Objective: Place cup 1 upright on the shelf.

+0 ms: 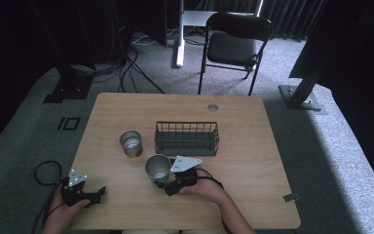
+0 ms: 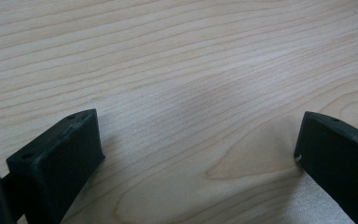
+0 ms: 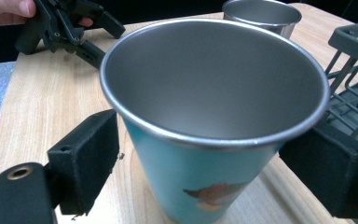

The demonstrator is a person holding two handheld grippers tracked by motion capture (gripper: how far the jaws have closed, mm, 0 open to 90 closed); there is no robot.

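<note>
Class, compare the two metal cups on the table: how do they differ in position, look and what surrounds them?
1. The near cup stands between the jaws of the right tongs; the far cup stands alone, left of the wire basket.
2. The near cup shows a teal outside with a printed picture; the far cup looks plain silver.
3. The near cup is closer to the person than the far cup.

Both stand upright, open and steel-lined.

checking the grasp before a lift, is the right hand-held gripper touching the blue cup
Cannot tell. In the right gripper view the blue cup stands between the right hand-held gripper's jaws; a narrow gap shows at one pad, while the other side's contact is unclear.
</note>
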